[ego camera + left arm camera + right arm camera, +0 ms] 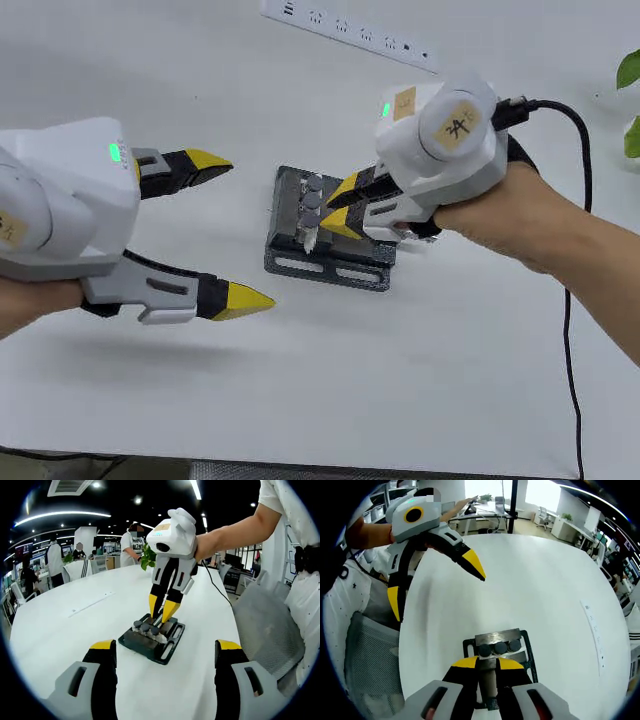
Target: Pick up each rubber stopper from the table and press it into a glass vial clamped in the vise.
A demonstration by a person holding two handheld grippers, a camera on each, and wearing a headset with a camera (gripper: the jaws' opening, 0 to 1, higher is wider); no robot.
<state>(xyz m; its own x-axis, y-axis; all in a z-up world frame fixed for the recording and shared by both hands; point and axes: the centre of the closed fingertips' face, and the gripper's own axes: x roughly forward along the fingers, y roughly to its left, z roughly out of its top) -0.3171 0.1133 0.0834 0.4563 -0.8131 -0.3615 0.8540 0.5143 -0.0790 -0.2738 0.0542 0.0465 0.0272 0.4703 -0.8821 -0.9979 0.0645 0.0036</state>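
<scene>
Black metal bench vise (340,268) on white table (450,380): three dark grey round rubber stoppers (499,648) sit in a row along its clamp, with one clear glass vial (310,238) upright at the row's end. Right gripper (333,208), the nearer: tips just over that vial, jaws nearly closed on a grey cylindrical piece (487,680), judged a stopper, its axis apparently in line with the vial. Left gripper (225,230): jaws spread wide, empty, well apart from the vise.

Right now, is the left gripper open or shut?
Open. The left gripper shows both yellow-tipped jaws wide apart, with nothing held between them.
</scene>
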